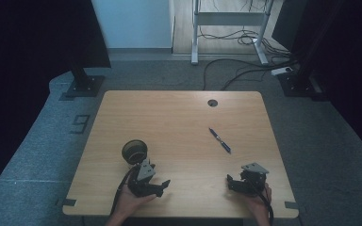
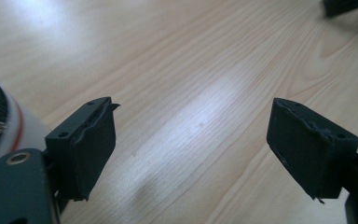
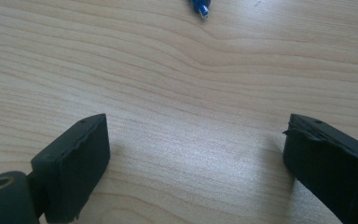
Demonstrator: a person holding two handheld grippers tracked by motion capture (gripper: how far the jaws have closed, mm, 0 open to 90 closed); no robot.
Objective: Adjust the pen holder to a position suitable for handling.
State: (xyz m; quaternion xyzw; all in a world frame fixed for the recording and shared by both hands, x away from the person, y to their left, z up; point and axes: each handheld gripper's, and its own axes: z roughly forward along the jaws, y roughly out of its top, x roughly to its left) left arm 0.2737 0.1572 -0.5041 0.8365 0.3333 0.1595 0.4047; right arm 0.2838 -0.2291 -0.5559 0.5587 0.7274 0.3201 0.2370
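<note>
Wooden table (image 1: 179, 122) with the work at its opening stage — nothing is held, nothing has been placed, and every step of handling appears still to come. Left gripper (image 1: 152, 181), near the front edge, rests just beside the dark mesh cup (image 1: 134, 150); its jaws stand apart over bare wood in the left gripper view (image 2: 191, 140), with the cup's rounded wall (image 2: 0, 126) at the frame's left margin, outside the jaws. Right gripper (image 1: 240, 181), near the front-right edge, likewise has its jaws spread with only tabletop between them (image 3: 196, 158). The cup stands upright, mouth open upward, apparently empty; close up its wall looks pale with a thin red band below a dark mesh part. Blue pen (image 1: 220, 141) — the smallest item — lies flat and slantwise, well apart from the cup, beyond the right gripper; its tip (image 3: 200, 7) shows at the top edge of the right gripper view.
</note>
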